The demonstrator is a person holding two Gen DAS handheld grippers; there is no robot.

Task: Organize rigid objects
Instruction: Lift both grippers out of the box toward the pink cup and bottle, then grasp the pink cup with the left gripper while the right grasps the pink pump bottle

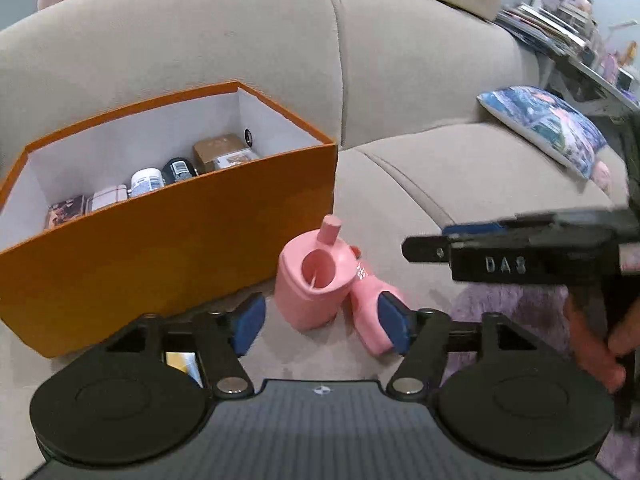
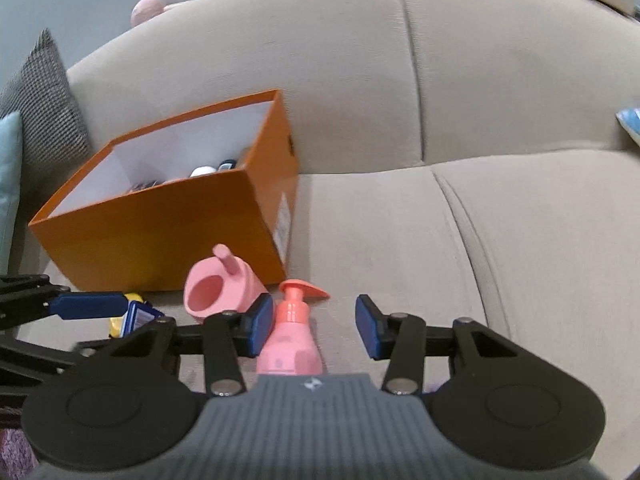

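Left wrist view: orange box (image 1: pixel 168 240) at left already holds several small items (bottles, cartons). Pink cup (image 1: pixel 310 284) and pink pump bottle (image 2: pixel 290 344) lie outside at centre, still unpacked. Left gripper (image 1: pixel 324 322) and right gripper (image 2: pixel 314 322) both spread, gripping nothing.

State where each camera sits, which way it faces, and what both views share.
Left wrist: rides the left tongs, aimed down at the sofa seat; right tongs and a hand show at right.
Right wrist: rides the right tongs, aimed down over the pink pump bottle; left tongs enter at left.
Shared: orange box, pink container, pump bottle.
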